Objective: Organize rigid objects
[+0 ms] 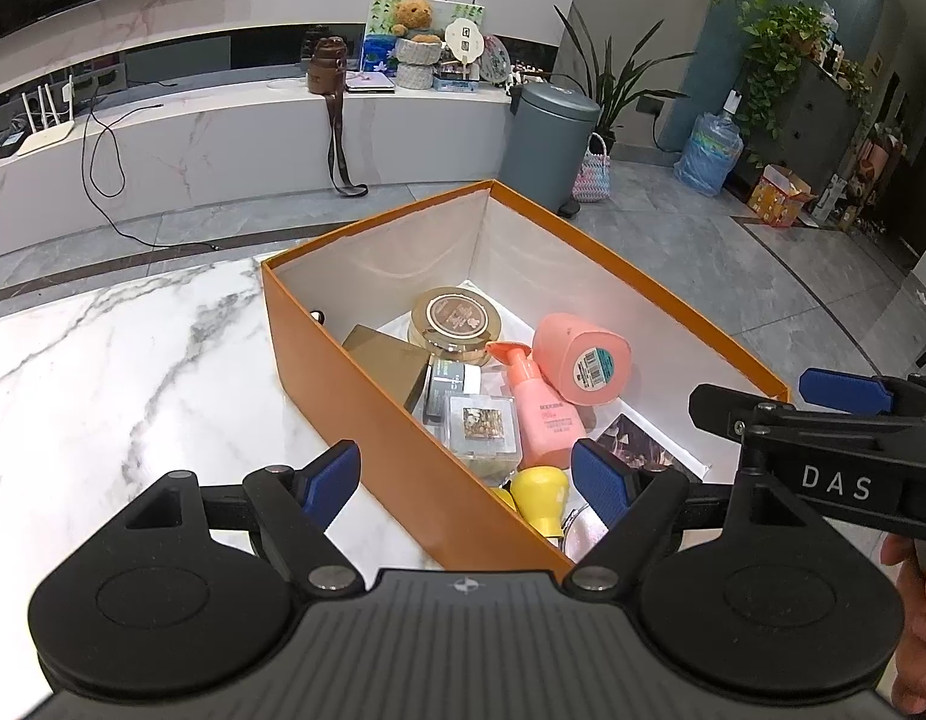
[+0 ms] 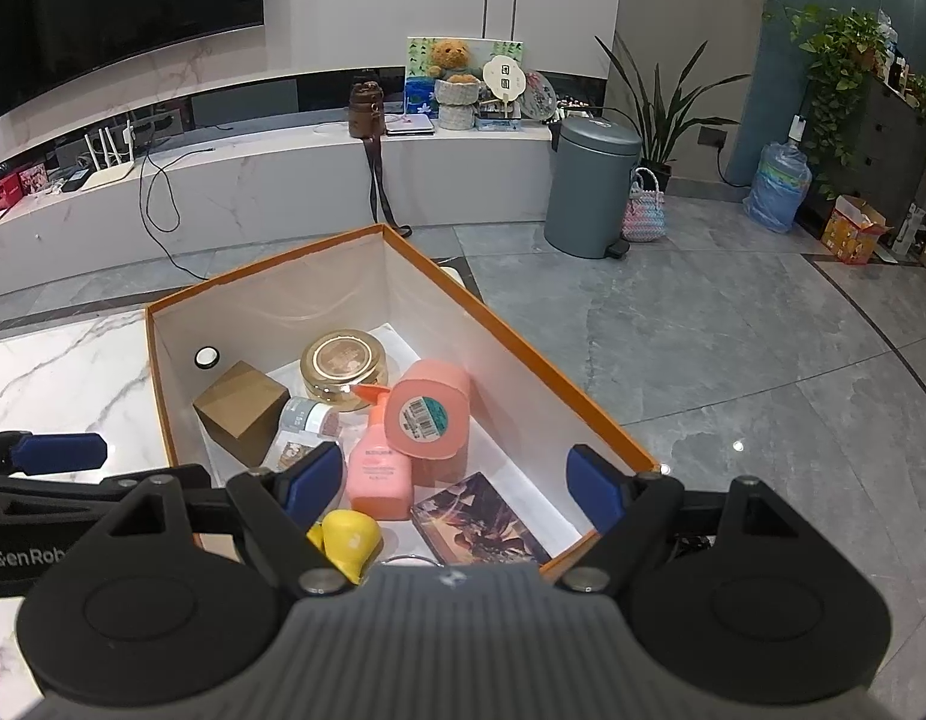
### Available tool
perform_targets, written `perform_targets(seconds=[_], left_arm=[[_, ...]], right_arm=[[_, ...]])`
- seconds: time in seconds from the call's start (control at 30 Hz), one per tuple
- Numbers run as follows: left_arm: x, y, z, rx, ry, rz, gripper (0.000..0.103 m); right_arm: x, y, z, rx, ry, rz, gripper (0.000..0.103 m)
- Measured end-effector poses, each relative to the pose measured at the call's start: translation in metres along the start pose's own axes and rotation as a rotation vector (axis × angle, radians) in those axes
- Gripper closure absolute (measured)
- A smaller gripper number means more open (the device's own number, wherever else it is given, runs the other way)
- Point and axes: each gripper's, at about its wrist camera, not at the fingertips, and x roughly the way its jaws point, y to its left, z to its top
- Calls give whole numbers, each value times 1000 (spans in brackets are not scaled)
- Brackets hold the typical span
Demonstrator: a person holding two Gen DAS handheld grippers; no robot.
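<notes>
An orange box (image 1: 367, 396) with a white inside stands on the marble table (image 1: 115, 372). In it lie a gold round tin (image 1: 457, 321), a brown carton (image 1: 388, 357), a pink pump bottle (image 1: 538, 414), a pink cylinder (image 1: 583, 357), a clear case (image 1: 484, 426), a yellow toy (image 1: 544, 495) and a dark picture card (image 2: 481, 519). My left gripper (image 1: 466, 480) is open and empty, straddling the box's near left wall. My right gripper (image 2: 448, 480) is open and empty above the box's near end (image 2: 583, 408).
The box sits at the table's far right corner, with grey tiled floor (image 2: 733, 360) beyond. A grey bin (image 1: 550, 141), a water jug (image 1: 709, 153), plants and a long white TV bench (image 1: 223, 138) stand further off.
</notes>
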Motion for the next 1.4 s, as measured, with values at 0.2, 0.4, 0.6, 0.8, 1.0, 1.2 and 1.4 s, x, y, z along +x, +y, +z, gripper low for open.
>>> perform_targets(seconds=[0.2, 0.4, 0.6, 0.8, 1.0, 1.2, 1.4], left_arm=[[-1, -1, -1, -2, 0, 1, 9], [0, -1, 0, -1, 2, 3, 9], [-1, -2, 0, 2, 1, 2, 9], [-1, -2, 0, 2, 1, 2, 9], [-1, -2, 0, 2, 2, 1, 9], [-1, -2, 0, 2, 2, 1, 9], [-1, -3, 0, 8, 0, 8, 9]], right_arm=[[-2, 1, 1, 3, 0, -6, 22], [-1, 2, 0, 1, 4, -7, 22], [-1, 1, 0, 1, 5, -9, 22], [-1, 1, 0, 0, 4, -9, 22], [-2, 1, 0, -2, 5, -14, 22], [-3, 0, 0, -1, 5, -14, 22], [-2, -1, 0, -2, 5, -15, 22]])
